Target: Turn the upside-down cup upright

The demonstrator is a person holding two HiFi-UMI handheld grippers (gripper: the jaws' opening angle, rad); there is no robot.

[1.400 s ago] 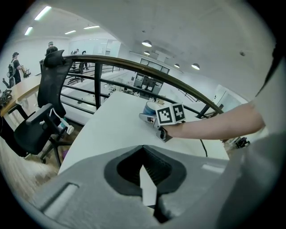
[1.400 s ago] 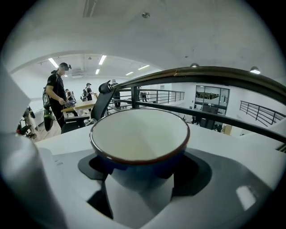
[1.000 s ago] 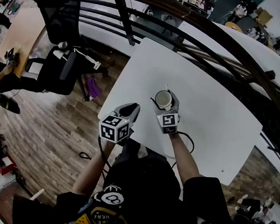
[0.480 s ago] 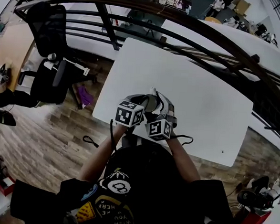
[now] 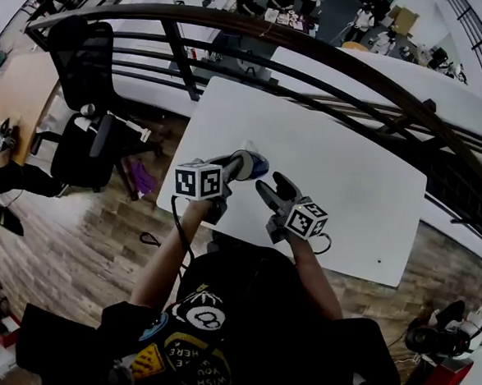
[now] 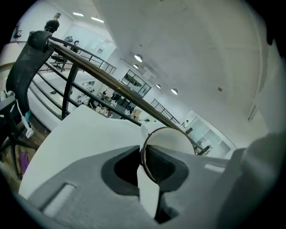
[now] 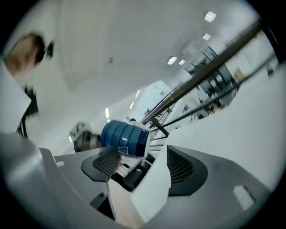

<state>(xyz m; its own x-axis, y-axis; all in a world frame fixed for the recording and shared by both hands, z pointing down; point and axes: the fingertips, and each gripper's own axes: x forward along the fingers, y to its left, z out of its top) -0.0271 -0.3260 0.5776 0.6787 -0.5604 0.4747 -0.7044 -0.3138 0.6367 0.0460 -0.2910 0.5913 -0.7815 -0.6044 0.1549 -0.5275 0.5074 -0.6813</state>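
Above the near edge of the white table (image 5: 349,179), the left gripper (image 5: 231,168) is shown at the left of the head view. Its jaws are nearly together and closing, and the thin wall of the blue cup (image 5: 249,164) is pinched between the pads at the rim. The left gripper view confirms the grip: the round rim is seen running down between the two pads. The cup is held in the air, clear of the tabletop, just beyond that gripper's tips. It is neither mouth-down nor upright. Its long axis is judged to lie roughly level and to run across the person's front, with the rimmed end toward the left gripper and the ribbed blue body pointing right.

To the right and a little nearer the person, the right gripper (image 5: 272,190) is held with its jaws well apart, though they are closing. Nothing is gripped, and in the right gripper view the cup is seen beyond the tips rather than between the pads. The cup therefore lies to the left of the right gripper, near but apart from it. The left hand is the nearer one and the only one in contact. The turn is judged to be about half done. The cup's closed end must be swung down before it can be set on the table.
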